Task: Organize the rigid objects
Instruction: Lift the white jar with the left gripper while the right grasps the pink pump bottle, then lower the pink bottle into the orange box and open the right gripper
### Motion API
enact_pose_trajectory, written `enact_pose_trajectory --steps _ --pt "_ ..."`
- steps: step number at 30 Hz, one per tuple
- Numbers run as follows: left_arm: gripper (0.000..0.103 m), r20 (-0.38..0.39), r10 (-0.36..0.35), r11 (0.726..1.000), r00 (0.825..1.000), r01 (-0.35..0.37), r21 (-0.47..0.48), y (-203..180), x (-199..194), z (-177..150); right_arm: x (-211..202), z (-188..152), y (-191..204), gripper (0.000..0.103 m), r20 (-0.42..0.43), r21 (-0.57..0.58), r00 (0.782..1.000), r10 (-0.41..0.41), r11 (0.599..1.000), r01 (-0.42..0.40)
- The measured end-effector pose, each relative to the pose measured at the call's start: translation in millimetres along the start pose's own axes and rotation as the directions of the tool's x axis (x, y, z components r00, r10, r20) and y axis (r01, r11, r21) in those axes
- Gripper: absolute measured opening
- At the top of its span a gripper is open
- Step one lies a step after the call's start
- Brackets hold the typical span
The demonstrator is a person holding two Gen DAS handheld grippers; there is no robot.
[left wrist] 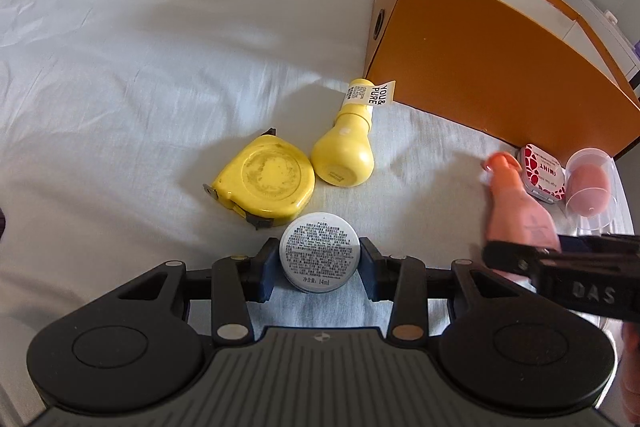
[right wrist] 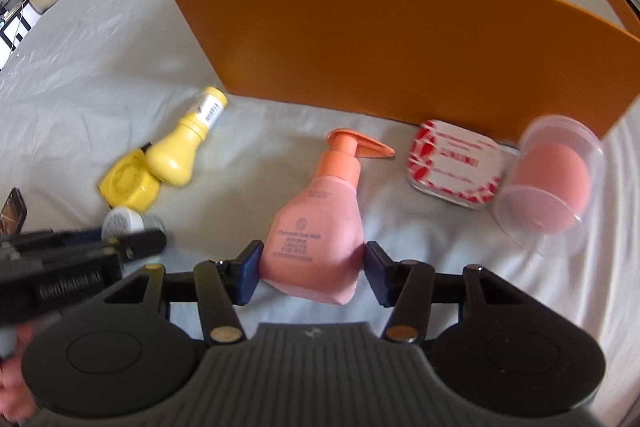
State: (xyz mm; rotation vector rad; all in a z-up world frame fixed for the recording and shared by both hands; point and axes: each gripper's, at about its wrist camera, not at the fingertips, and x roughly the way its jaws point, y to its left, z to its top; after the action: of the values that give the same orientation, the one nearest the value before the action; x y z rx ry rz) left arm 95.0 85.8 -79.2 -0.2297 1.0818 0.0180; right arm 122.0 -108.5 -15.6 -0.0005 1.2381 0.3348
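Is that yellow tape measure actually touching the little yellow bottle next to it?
Touching. In the left wrist view the yellow tape measure meets the base of the yellow bottle with no sheet visible between them.

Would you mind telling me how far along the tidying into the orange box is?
Nothing visibly packed yet. In hand: the left gripper clamps the silver tin; the right gripper closes around the pink pump bottle. Left on the sheet beside the orange box: tape measure, yellow bottle, mint tin, sponge case.
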Motion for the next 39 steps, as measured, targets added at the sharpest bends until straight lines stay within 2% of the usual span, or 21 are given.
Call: enact_pose_trajectory --steps 8,16,22,29,35,39 --pt "0.046 0.036 0.025 1.0 0.999 -0.026 0.017 -8 -13 2 -33 -16 -20 0.05 0.078 -0.051 0.997 0.015 0.999 -0.011" --pt "0.046 0.095 -0.034 0.998 0.995 0.029 0.047 -34 -43 10 -69 -11 -32 0.049 0.134 -0.052 0.99 0.047 0.998 -0.041" --pt "0.046 0.156 -0.077 0.995 0.985 0.065 0.078 -54 -66 26 -110 -5 -40 0.049 0.213 -0.066 0.975 0.056 0.997 -0.043" --pt "0.046 0.214 -0.119 0.988 0.97 0.094 0.124 -73 -81 53 -148 14 -39 0.049 0.32 -0.107 0.945 0.07 0.994 -0.037" --pt "0.046 0.256 -0.147 0.979 0.955 0.104 0.174 -89 -84 81 -162 43 -38 0.047 0.399 -0.146 0.915 0.052 0.989 0.007" --pt "0.046 0.273 -0.157 0.977 0.949 0.108 0.186 -95 -79 99 -153 69 -44 0.044 0.395 -0.127 0.918 0.033 0.992 0.019"
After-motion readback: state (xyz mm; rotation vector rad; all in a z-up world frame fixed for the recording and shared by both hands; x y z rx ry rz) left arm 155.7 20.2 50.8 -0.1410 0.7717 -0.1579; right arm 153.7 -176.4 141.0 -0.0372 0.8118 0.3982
